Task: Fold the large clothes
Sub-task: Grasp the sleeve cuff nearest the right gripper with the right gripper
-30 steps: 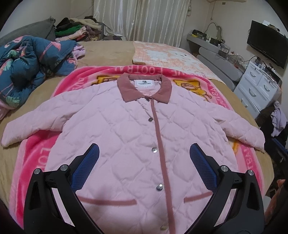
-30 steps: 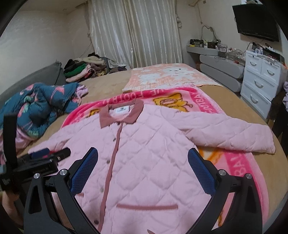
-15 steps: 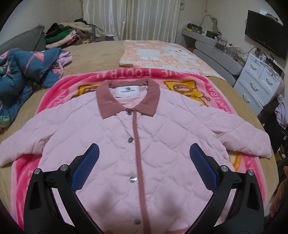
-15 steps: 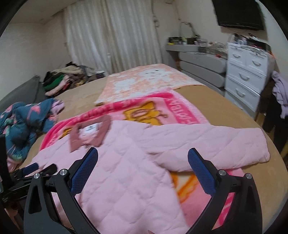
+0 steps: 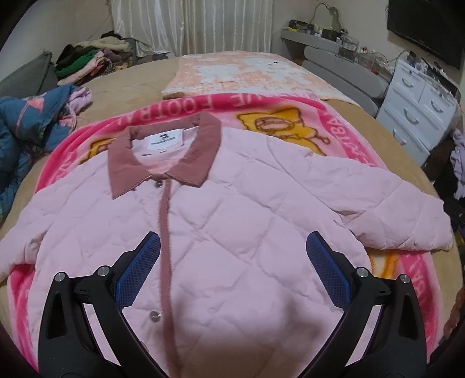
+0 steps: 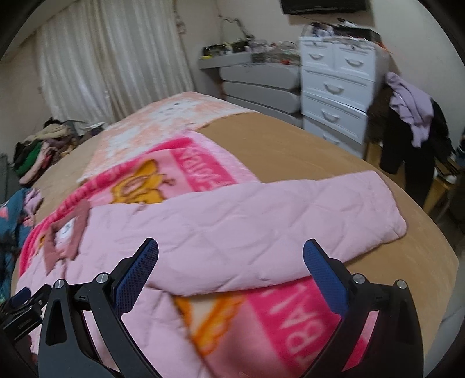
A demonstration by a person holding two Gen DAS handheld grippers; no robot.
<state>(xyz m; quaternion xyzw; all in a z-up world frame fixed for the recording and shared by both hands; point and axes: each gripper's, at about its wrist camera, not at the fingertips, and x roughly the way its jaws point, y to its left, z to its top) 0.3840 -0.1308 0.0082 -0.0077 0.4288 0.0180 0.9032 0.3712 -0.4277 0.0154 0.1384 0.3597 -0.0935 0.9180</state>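
Pink quilted jacket [image 5: 232, 232] lies flat, front up, on the pink cartoon blanket [image 5: 343, 128] spread over the tan bed [image 5: 122, 96]. Jacket's long axis runs from hem at the near edge to collar [image 5: 162, 157] pointing toward the curtains [image 5: 189, 26]. Placket snapped shut, running down from the collar. One sleeve [image 6: 290, 221] stretches out sideways from the jacket body toward the white drawers [image 6: 334, 87], cuff near the bed edge. Left tongs [image 5: 232, 261] wide apart, empty, hovering over the jacket's chest just right of the placket. Right tongs [image 6: 231, 267] wide apart, empty, above the sleeve's lower edge. Blue patterned bedding [image 5: 26, 122] bunched left of the jacket; clothes pile [image 5: 87, 61] beyond it.
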